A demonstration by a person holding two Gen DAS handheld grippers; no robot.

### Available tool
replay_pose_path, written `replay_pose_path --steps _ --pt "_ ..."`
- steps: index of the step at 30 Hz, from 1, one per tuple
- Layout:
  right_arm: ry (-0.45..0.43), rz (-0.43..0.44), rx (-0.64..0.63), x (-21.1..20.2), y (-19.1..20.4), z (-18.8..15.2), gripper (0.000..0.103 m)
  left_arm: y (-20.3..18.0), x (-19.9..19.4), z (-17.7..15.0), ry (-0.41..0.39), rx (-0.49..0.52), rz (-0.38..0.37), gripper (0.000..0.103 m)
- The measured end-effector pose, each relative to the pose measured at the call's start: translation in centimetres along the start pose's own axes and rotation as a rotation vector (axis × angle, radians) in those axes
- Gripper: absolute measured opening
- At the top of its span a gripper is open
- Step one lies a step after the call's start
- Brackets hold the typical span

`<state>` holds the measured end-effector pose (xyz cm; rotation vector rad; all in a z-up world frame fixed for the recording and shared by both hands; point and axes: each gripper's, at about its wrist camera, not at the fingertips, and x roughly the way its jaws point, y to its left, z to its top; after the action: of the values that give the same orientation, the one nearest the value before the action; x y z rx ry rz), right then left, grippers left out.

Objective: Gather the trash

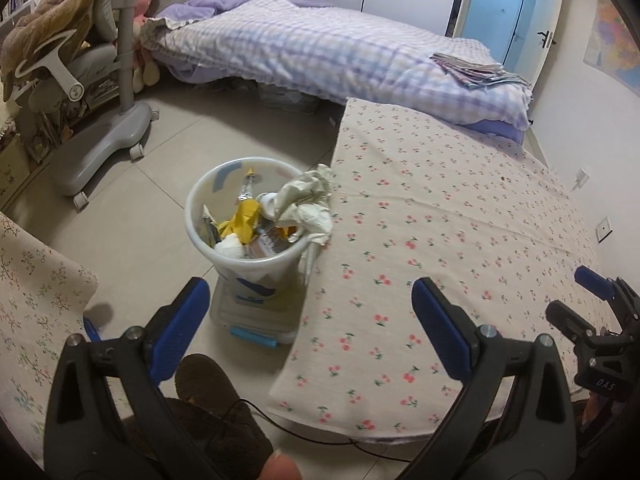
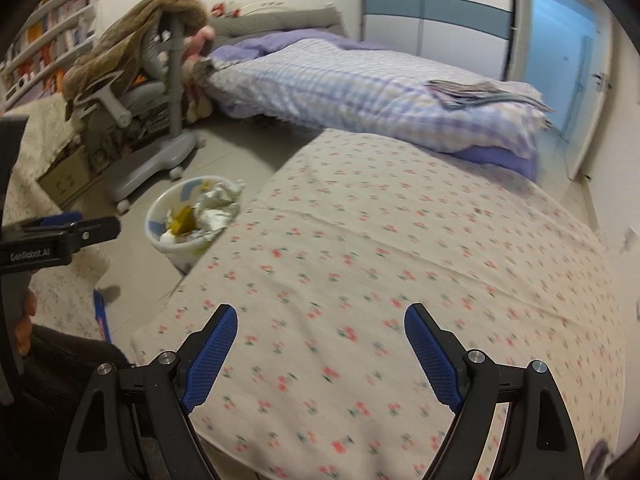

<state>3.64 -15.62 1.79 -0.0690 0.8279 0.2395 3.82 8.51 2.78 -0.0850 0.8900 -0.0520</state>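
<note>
Trash piled high in round white plastic bin (image 1: 244,236) on grey tile floor, tight against edge of cherry-print cloth-covered table (image 1: 440,240): crumpled cream paper wad (image 1: 308,204) at rim on table side, yellow wrapper (image 1: 242,220), white tissue and brown card deeper inside. Placed so close, probably, to let scraps drop straight off table. Left gripper (image 1: 310,320) above bin and right gripper (image 2: 320,344) over table: both spread wide, holding nothing.
</note>
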Motion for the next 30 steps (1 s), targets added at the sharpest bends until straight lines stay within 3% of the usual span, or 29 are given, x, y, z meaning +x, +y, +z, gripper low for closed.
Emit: replay_pose_path --steps 7,16,30 --pt "-0.101 -0.108 0.053 -3.5 -2.1 -3.0 0.087 -1.9 -0.9 -1.5 -0.053 0.015 0.022 0.101" --pt "-0.183 -0.158 0.121 -5.1 -3.0 -3.8 0.090 -2.7 -1.5 -3.7 -0.083 -0.010 0.029 0.101" --pt "-0.164 -0.121 0.106 -3.9 -1.8 -4.6 0.090 -3.6 -1.5 -4.6 -0.108 0.005 0.039 0.101"
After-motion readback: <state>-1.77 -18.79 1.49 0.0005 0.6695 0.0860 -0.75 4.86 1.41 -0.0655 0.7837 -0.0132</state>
